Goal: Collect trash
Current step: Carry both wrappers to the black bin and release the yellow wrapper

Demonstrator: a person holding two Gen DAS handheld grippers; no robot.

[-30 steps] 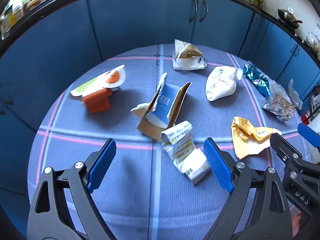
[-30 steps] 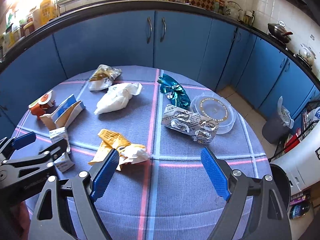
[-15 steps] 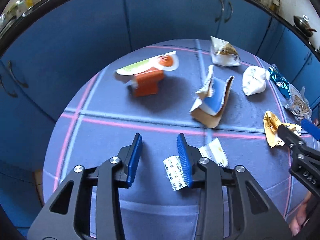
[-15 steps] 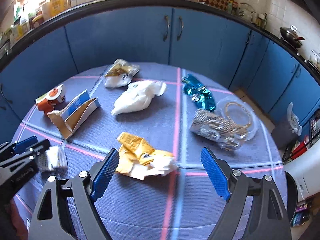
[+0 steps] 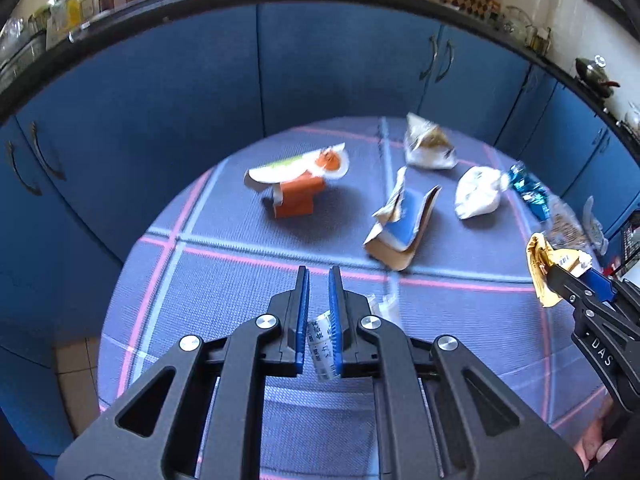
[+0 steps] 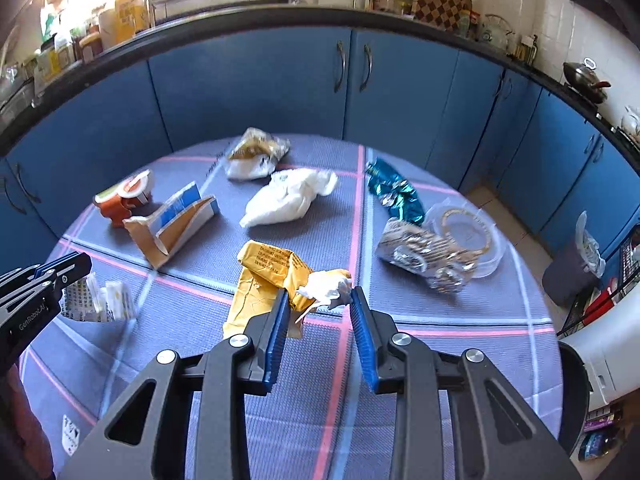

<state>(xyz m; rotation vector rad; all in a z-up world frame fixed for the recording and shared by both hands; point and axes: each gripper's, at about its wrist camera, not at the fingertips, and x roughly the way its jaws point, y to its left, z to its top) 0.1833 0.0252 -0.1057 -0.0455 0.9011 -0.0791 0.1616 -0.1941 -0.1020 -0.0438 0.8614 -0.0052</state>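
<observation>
My left gripper (image 5: 319, 276) is shut on a white printed paper wrapper (image 5: 321, 342), which hangs between its pads just above the round table (image 5: 224, 280). In the right wrist view that wrapper (image 6: 96, 304) dangles under the left gripper (image 6: 60, 270). The jaws of my right gripper (image 6: 320, 294) are closing on a crumpled yellow wrapper (image 6: 268, 264); its white end sits between the pads and touches both. The left wrist view shows the right gripper (image 5: 576, 278) at the right edge, clamping the yellow wrapper (image 5: 540, 268).
Lying on the blue checked cloth are an orange carton (image 6: 124, 200), a torn blue-and-brown box (image 6: 176, 224), a white bag (image 6: 288, 200), a snack bag (image 6: 256, 156), teal foil (image 6: 396, 196), silver foil (image 6: 424, 256) and a clear lid (image 6: 468, 236). A bin (image 6: 572, 272) stands on the floor at the right.
My left gripper has closed on the printed paper wrapper and drawn back with it. The right jaws have narrowed around the yellow wrapper's white end.
</observation>
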